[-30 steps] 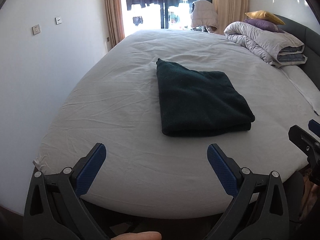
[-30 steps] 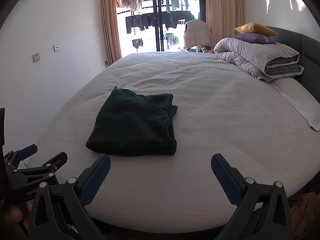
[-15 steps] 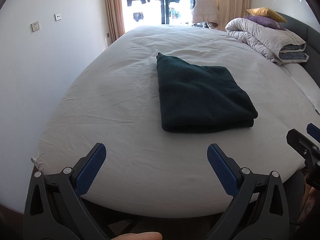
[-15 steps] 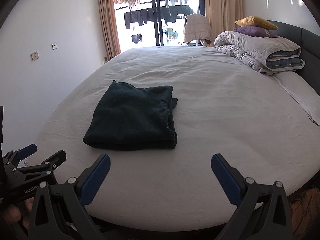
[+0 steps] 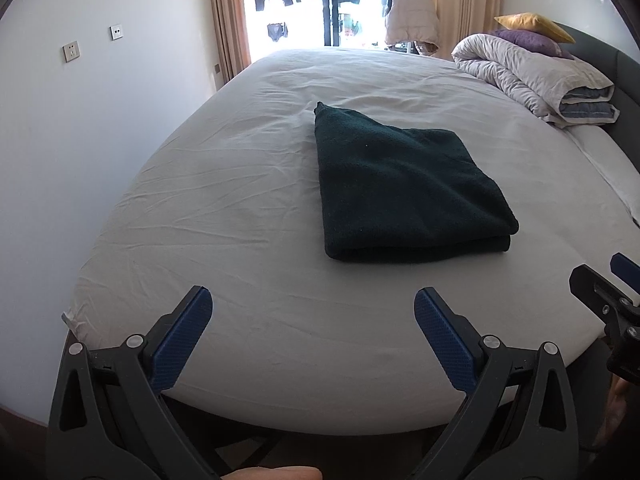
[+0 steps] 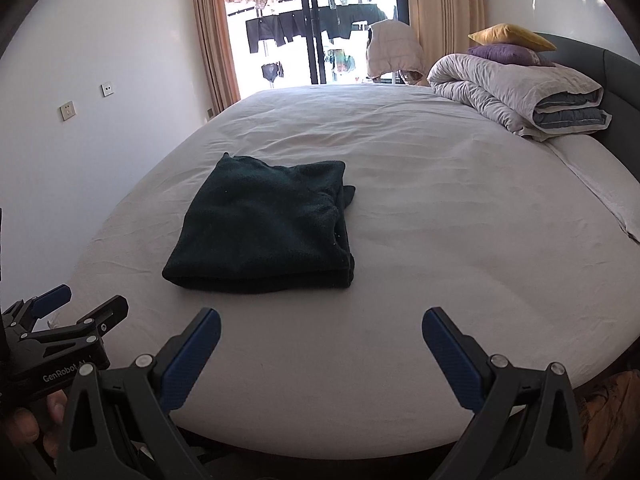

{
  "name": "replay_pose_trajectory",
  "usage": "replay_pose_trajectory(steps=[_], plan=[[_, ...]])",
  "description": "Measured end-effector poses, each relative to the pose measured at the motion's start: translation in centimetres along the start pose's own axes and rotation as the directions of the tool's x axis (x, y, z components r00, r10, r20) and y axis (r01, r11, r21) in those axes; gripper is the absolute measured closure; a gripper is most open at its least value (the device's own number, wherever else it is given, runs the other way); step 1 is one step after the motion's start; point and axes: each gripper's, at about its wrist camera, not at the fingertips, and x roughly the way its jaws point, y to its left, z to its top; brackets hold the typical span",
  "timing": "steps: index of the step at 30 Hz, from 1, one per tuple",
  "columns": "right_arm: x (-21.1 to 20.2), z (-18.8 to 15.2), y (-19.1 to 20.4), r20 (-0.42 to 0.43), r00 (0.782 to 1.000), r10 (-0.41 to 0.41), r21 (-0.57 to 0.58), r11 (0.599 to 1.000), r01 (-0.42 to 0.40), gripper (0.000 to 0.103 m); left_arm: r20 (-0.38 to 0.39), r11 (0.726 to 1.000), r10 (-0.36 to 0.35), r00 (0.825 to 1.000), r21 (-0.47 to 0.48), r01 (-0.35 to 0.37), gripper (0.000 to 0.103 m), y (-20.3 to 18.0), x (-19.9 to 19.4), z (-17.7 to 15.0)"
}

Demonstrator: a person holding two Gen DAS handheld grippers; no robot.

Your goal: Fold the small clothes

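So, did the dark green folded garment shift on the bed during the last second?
No. The dark green folded garment keeps its place among the same creases of the white sheet; only the cameras shifted slightly.

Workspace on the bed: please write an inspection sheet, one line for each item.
Surface: white bed sheet, wrinkled.
Job's things: dark green garment, folded, lying flat on the sheet.
Clutter: rolled grey duvet with a purple cushion and a yellow cushion at the headboard end.
Grippers: left tool open, empty; right tool open, empty; both short of the garment.
Cables: nothing seen.
Surroundings: curtains, balcony laundry, wall sockets.
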Motion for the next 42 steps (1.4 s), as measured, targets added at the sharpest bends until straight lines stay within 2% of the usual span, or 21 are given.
replay_pose_trajectory(steps=[42], plan=[[0.22,-0.49,-0.05,-0.012,1.000,0.007,0.004,1.000,-0.007,0.000,-0.012,1.000,-0.002,1.000,-0.012,0.002,0.000,0.02,0.29,-0.55]])
